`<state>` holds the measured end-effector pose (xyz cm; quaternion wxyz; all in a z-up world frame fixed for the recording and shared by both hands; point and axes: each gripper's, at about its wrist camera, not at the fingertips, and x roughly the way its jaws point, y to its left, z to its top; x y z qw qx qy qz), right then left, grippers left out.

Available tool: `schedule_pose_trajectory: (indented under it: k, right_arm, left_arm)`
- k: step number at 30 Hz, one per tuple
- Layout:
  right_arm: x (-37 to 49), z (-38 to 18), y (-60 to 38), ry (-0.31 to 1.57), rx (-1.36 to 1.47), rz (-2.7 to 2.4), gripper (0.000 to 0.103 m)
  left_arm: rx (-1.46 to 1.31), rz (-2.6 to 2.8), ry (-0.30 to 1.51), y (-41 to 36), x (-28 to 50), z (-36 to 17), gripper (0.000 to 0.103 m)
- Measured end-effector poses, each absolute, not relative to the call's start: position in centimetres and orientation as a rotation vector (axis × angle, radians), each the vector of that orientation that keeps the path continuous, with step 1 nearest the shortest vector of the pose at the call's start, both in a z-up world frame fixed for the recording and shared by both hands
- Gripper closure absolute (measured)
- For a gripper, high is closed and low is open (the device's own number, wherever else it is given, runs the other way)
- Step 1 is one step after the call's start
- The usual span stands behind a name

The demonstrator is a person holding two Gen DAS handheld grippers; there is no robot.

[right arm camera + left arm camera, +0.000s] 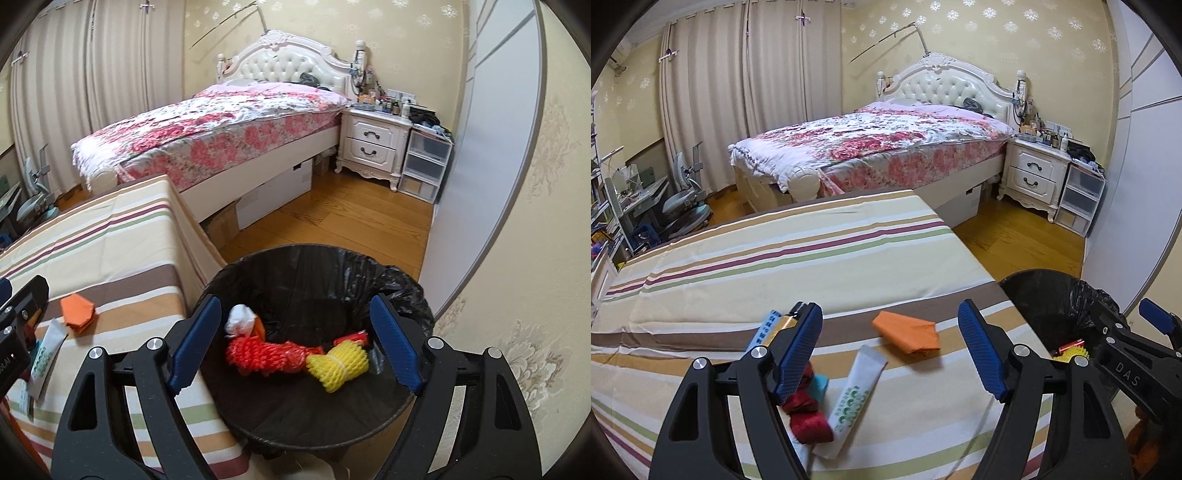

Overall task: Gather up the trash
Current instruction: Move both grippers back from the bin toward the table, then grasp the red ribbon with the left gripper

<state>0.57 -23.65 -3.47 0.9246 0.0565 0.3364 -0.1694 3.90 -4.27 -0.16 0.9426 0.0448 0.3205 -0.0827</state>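
Note:
My left gripper (pixel 890 350) is open and empty above the striped bed (pixel 775 266). Between and below its fingers lie an orange folded paper (pixel 908 334), a white-green sachet (pixel 855 395) and a red wrapper (pixel 807 413). A blue-gold packet (pixel 774 326) lies behind the left finger. My right gripper (pixel 295 349) is open and empty above the black-lined trash bin (pixel 314 266). In the bin lie red foam netting (pixel 266 356), yellow foam netting (pixel 338 363) and a white wad (pixel 240 319).
The bin (pixel 1049 299) stands on the wooden floor (pixel 332 214) right of the striped bed. A floral bed (pixel 871 147), nightstand (pixel 1034 173) and plastic drawers (pixel 1078 199) are beyond. A white wardrobe (pixel 480 166) is on the right.

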Motion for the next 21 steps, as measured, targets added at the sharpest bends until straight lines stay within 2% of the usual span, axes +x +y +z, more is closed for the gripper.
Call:
schedule_pose_trajectory:
  k: [14,21]
  right_arm:
    - [0.1,-3.6,-17.9,0.713,0.067,-0.211,0.022]
    - [0.1,-3.6,-16.4,0.72,0.048,-0.181,0.022]
  left_arm:
    - [0.069,-0.062,0.707,1.6,2.1,-2.1,0.03]
    - [0.05,-0.094,0.761,2.2,2.7,-3.0,0.051]
